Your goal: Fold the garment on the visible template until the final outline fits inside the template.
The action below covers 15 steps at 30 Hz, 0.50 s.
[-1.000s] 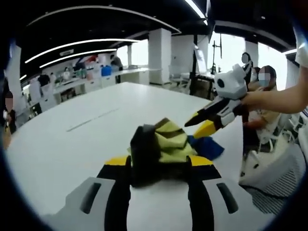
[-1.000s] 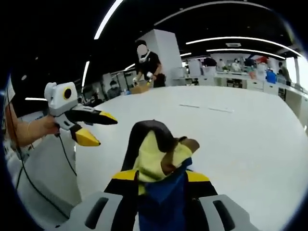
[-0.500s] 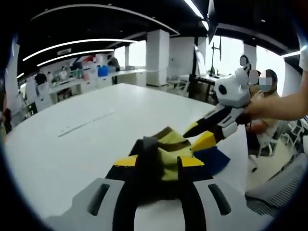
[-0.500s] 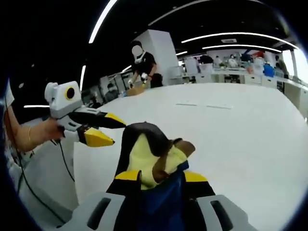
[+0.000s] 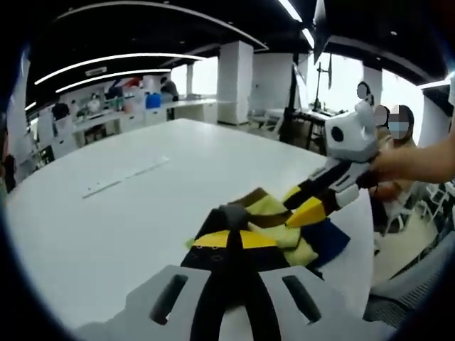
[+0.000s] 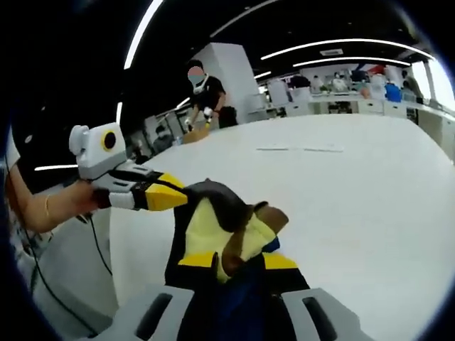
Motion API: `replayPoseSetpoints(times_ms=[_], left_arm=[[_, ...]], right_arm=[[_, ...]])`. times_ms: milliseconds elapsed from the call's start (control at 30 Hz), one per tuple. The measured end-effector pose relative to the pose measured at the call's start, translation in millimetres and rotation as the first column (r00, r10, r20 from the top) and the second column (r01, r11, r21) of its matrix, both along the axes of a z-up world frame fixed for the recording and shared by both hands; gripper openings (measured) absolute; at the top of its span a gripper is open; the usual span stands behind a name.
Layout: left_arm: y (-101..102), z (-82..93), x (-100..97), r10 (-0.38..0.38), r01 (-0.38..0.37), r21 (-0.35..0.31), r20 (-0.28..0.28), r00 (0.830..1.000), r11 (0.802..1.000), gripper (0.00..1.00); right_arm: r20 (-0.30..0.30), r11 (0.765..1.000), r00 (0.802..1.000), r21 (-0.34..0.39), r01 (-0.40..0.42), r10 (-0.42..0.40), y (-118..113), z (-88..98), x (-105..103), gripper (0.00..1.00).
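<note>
the left gripper (image 5: 234, 241) has its yellow-tipped black jaws pressed together on a dark fold of the garment (image 5: 274, 220); how much cloth sits between them is hidden by the jaws themselves. the right gripper (image 6: 231, 261) is pinched on the same garment (image 6: 220, 224), whose soft yellow, brown and blue panels bunch up and cover the jaw tips. the cloth is crumpled, with limp creased folds, and lies on the smooth white table (image 5: 106, 227) near its edge. no template outline can be made out under it. a person (image 6: 206, 96) stands at the table's far side.
</note>
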<state>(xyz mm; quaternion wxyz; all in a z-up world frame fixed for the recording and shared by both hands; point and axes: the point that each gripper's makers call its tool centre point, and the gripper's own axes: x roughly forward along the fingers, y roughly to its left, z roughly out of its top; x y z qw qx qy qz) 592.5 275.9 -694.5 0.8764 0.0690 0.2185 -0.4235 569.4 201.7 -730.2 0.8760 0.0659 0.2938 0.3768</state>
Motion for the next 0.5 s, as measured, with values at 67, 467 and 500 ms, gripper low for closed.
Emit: replayPoseSetpoints(times_ms=[67,467,500], left_arm=[[-0.2,-1.2,-0.6,0.003,-0.004,-0.007,-0.011,1.000,1.000,0.00],[8.8,0.8,-4.6,0.016,-0.016,0.034,0.009,1.000,0.999,0.00],[9.7,1.4,-5.4,0.017,-0.017,0.038,0.009,1.000,0.999,0.00]], right_arm=[[-0.014,1.000,1.000,0.011,0.002,-0.002,2.4,-1.1,-0.8,0.15],[-0.033,0.999,0.999,0.041,0.035,-0.033,5.4,1.4,1.0,0.00],[-0.034,0.998,0.999,0.048,0.041,-0.039,5.5,2.9,1.1,0.00]])
